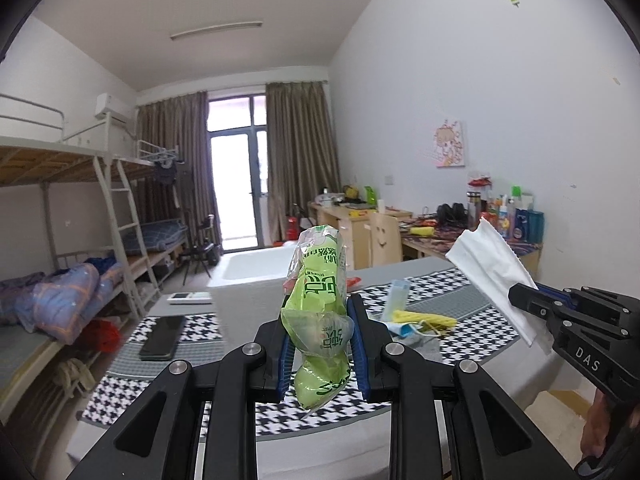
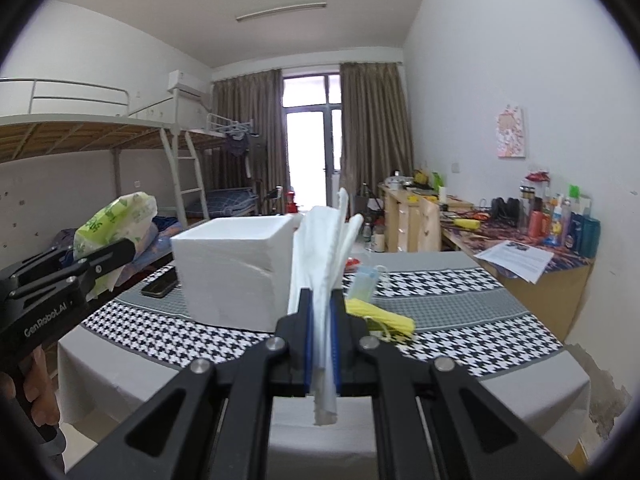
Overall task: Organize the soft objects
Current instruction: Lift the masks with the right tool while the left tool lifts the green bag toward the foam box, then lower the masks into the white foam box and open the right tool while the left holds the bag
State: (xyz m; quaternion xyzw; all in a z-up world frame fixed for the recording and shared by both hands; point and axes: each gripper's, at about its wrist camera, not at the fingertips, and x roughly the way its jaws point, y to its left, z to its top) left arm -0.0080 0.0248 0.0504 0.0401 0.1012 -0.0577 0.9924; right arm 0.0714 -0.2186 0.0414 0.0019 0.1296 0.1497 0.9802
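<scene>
Both pairs of fingers are occupied: a green tissue pack is pinched upright in the left gripper, and a folded white tissue is clamped flat in the right gripper, long axis pointing up and away. Both are held above the houndstooth tablecloth. Ahead, nearer the left gripper, a white foam box is seen, judged the likely destination.

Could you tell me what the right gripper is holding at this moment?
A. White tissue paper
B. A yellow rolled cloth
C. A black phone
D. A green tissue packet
A: the right gripper is clamped on white tissue paper, while the green tissue packet sits in the left gripper and the yellow cloth and phone lie on the table.
</scene>
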